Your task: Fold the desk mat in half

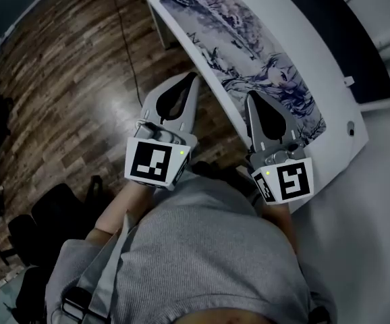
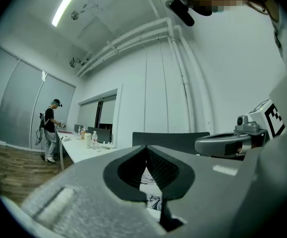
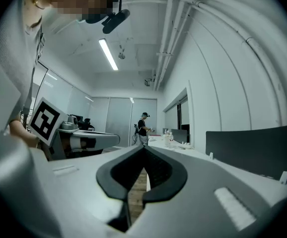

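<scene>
The desk mat (image 1: pixel 249 52), printed with a pale blue-grey drawing, lies flat along the white table (image 1: pixel 343 133). My left gripper (image 1: pixel 195 77) is shut and empty. It hangs over the wooden floor just short of the table's near edge. My right gripper (image 1: pixel 250 96) is also shut and empty, with its tips at the mat's near edge, toward its right end. In the left gripper view the jaws (image 2: pixel 146 148) meet, and a strip of the mat's print (image 2: pixel 154 201) shows through the gap below them. In the right gripper view the jaws (image 3: pixel 144 148) are pressed together with nothing between them.
A dark panel (image 1: pixel 337 39) runs along the table's far side. Black chairs (image 1: pixel 53 214) stand on the wood floor (image 1: pixel 60 79) at the lower left. Farther down the room a person (image 2: pixel 49 128) stands at a long table with bottles (image 2: pixel 91 139).
</scene>
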The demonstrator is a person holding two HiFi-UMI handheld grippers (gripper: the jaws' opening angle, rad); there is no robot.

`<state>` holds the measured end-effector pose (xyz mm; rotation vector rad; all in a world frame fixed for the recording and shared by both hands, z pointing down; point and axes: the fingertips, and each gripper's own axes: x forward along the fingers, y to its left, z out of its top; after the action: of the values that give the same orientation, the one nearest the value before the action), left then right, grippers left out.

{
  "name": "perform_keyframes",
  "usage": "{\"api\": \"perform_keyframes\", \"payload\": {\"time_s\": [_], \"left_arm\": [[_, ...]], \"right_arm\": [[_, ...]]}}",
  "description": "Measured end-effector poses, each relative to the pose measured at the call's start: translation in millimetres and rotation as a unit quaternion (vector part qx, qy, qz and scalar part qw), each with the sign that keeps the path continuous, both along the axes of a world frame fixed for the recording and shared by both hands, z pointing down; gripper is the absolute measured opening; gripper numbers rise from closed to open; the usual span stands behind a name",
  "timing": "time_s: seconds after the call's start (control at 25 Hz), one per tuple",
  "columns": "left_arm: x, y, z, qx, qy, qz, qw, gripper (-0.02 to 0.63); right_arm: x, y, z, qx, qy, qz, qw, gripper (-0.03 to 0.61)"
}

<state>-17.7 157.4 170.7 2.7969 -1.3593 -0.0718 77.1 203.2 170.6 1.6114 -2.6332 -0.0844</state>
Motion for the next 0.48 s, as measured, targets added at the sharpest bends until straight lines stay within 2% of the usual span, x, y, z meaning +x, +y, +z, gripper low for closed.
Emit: {"api": "perform_keyframes", "payload": {"time_s": [0.2, 0.48], "left_arm": [[-6.4, -4.7, 3.3, -0.015, -0.014, -0.027, 0.9994, 0.000], [-15.1, -33.8, 2.5, 0.003, -0.005, -0.023, 0.9997, 0.001]], "right_arm": [[4.1, 6.7, -1.1, 0.011, -0.020, -0.006, 1.000, 0.002], [-1.4, -22.3, 2.0, 0.019, -0.020, -0.005, 1.000, 0.002]]}}
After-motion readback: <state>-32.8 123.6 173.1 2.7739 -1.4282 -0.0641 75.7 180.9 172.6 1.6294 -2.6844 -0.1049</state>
